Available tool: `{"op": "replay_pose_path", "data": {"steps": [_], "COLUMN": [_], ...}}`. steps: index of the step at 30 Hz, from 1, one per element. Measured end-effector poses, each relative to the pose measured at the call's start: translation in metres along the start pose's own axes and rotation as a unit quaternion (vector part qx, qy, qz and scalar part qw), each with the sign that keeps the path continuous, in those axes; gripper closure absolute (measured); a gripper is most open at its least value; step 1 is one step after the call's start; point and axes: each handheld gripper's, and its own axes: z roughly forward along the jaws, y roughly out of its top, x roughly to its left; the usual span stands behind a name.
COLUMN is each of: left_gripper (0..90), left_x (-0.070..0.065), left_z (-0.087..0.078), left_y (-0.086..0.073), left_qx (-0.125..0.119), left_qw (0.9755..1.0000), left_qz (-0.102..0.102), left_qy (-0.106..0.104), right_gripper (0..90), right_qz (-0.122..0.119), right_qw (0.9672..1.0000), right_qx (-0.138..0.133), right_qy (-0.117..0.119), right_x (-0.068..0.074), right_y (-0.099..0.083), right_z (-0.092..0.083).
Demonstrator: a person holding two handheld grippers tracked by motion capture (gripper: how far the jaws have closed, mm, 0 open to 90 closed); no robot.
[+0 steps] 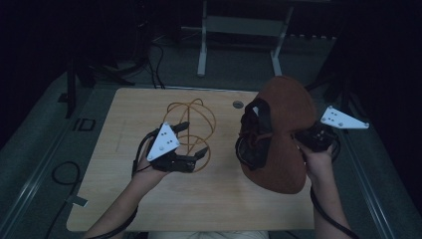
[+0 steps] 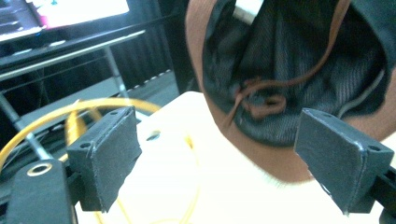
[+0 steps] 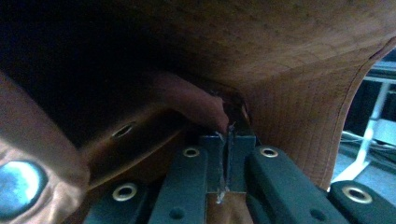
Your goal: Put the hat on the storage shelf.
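Observation:
A brown wide-brimmed hat (image 1: pixel 286 134) is held up on edge over the right side of the wooden table (image 1: pixel 149 199), its dark lining and brown chin cord (image 2: pixel 261 91) facing left. My right gripper (image 1: pixel 301 137) is shut on the hat's brim from the right; in the right gripper view the jaws (image 3: pixel 228 161) pinch the brown material (image 3: pixel 299 70). My left gripper (image 1: pixel 195 138) is open with nothing between its pads (image 2: pixel 109 149), hovering above an orange cable loop (image 1: pixel 191 117) and pointing toward the hat's inside (image 2: pixel 289 60).
A metal stand (image 1: pixel 201 55) stands beyond the table's far edge. Black cables (image 1: pixel 64 172) lie on the floor at the left. A round grommet (image 1: pixel 238 104) sits in the tabletop near the hat. A lit screen (image 2: pixel 70 11) glows at the back.

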Motion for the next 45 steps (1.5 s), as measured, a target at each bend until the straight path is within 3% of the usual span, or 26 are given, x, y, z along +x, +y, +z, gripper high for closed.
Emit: {"op": "replay_pose_path", "data": {"steps": [4,9,13,17,18,22,24,29,32,35,41,45], "left_gripper": [3.4,3.0,3.0,3.0,3.0,3.0,3.1,3.1,3.1,3.1,3.1,3.1], "left_x": [0.008,0.021,0.026,0.029,0.031,0.033,0.036,0.038,0.039,0.039,0.043,0.044], "left_z": [-0.015,-0.034,-0.046,-0.054,-0.059,-0.07,-0.075,-0.083,-0.089,-0.094,-0.1,-0.103], "left_y": [-0.016,-0.039,-0.058,-0.076,-0.088,-0.113,-0.126,-0.156,-0.17,-0.177,-0.18,-0.182], "left_qx": [0.01,0.013,0.012,0.02,0.02,0.029,0.036,0.072,0.07,0.063,0.057,0.053], "left_qw": [0.9997,0.9986,0.9974,0.9955,0.9934,0.9867,0.9841,0.9766,0.9723,0.9689,0.9646,0.963], "left_qz": [-0.009,-0.035,-0.034,-0.048,-0.057,-0.062,-0.079,-0.089,-0.106,-0.114,-0.12,-0.124], "left_qy": [0.019,0.039,0.062,0.079,0.098,0.148,0.155,0.182,0.196,0.21,0.228,0.233], "right_gripper": [87.6,87.6,87.6,87.6,87.6,87.6,87.6,87.6,87.6,87.5,87.4,87.4], "right_qz": [-0.003,-0.003,0.001,0.001,0.0,-0.005,-0.01,-0.012,-0.011,-0.001,0.013,0.018], "right_qw": [1.0,0.9999,0.9999,0.9999,0.9999,0.9999,0.9999,0.9999,0.9998,0.9996,0.9971,0.9944], "right_qx": [-0.001,0.003,0.002,0.002,0.002,-0.003,-0.004,0.0,0.0,-0.004,0.003,0.015], "right_qy": [-0.006,-0.011,-0.014,-0.014,-0.013,-0.009,-0.006,0.005,0.014,0.028,0.075,0.103], "right_x": [-0.007,-0.013,-0.018,-0.02,-0.021,-0.018,-0.016,-0.01,-0.006,-0.002,0.016,0.029], "right_y": [0.007,0.016,0.024,0.032,0.035,0.048,0.052,0.06,0.065,0.068,0.067,0.061], "right_z": [0.011,0.028,0.042,0.052,0.056,0.073,0.079,0.097,0.109,0.123,0.156,0.176]}}
